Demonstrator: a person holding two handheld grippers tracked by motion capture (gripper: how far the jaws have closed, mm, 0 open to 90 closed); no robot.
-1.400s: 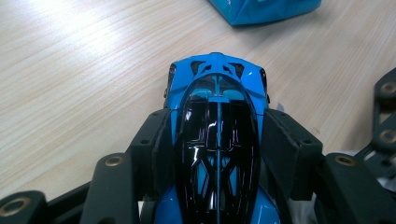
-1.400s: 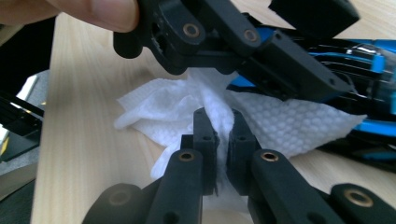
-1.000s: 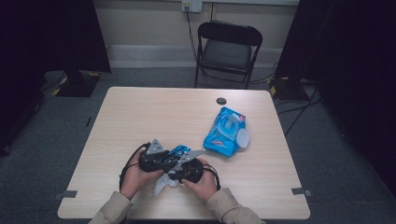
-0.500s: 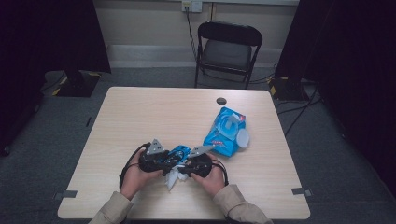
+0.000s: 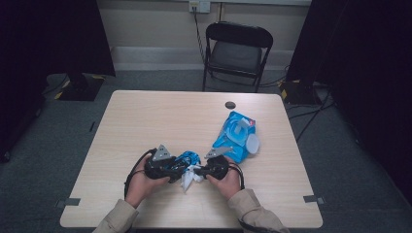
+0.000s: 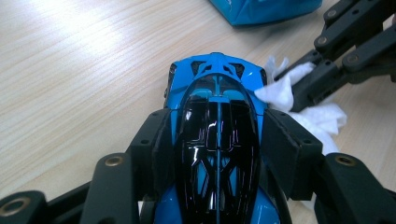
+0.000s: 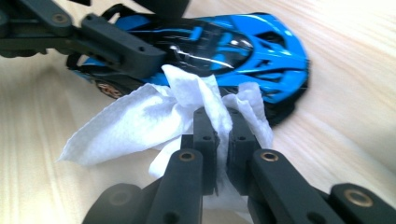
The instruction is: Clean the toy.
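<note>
One blue toy sports car (image 6: 217,116) sits at the near middle of the table, clamped across its black roof by the left gripper (image 6: 217,140). The right gripper (image 7: 222,135) is clenched on one white wipe (image 7: 154,116), pressed against the car's side. One blue wipe packet (image 5: 237,137) lies just right and farther back. The pale wood table (image 5: 145,121) stands on grey carpet, with one black folding chair (image 5: 235,53) beyond.

Likely a recording studio or lab, black curtains (image 5: 53,34), lone folding chair (image 5: 236,51), bare table (image 5: 160,116), floor cables (image 5: 311,114)
</note>
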